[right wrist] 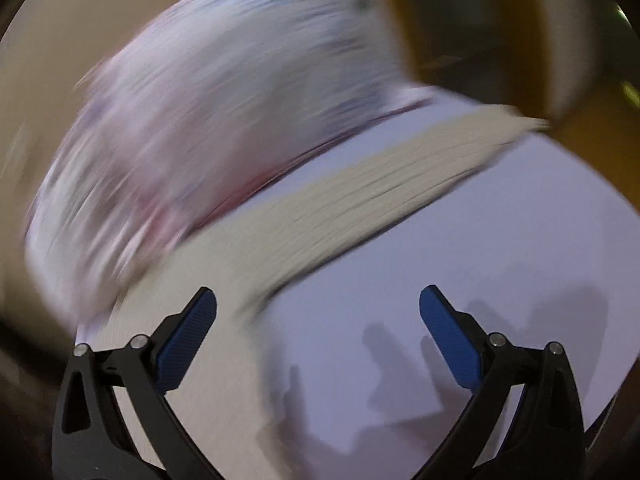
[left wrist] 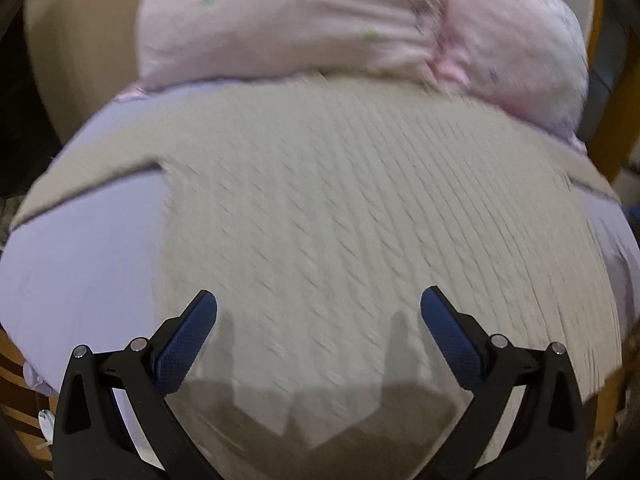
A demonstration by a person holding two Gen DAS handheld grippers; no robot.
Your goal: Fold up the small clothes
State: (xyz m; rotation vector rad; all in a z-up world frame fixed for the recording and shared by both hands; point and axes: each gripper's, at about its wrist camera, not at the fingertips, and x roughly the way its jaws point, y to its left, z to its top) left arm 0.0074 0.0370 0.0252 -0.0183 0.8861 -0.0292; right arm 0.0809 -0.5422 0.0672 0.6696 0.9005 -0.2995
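Observation:
A beige ribbed knit garment [left wrist: 340, 208] lies spread flat on a pale lilac cloth [left wrist: 80, 272]. My left gripper [left wrist: 319, 304] is open and empty, hovering just above the near part of the garment. In the right wrist view a long beige sleeve or edge of the garment [right wrist: 360, 188] runs diagonally across the lilac cloth [right wrist: 480, 248]. My right gripper [right wrist: 318, 304] is open and empty above the lilac cloth, beside that beige strip. Both views are motion-blurred.
A heap of pink patterned clothes [left wrist: 320, 20] lies behind the garment and also shows in the right wrist view [right wrist: 200, 120]. Wooden furniture [right wrist: 500, 40] stands at the far right. A beige surface [left wrist: 80, 60] lies at the far left.

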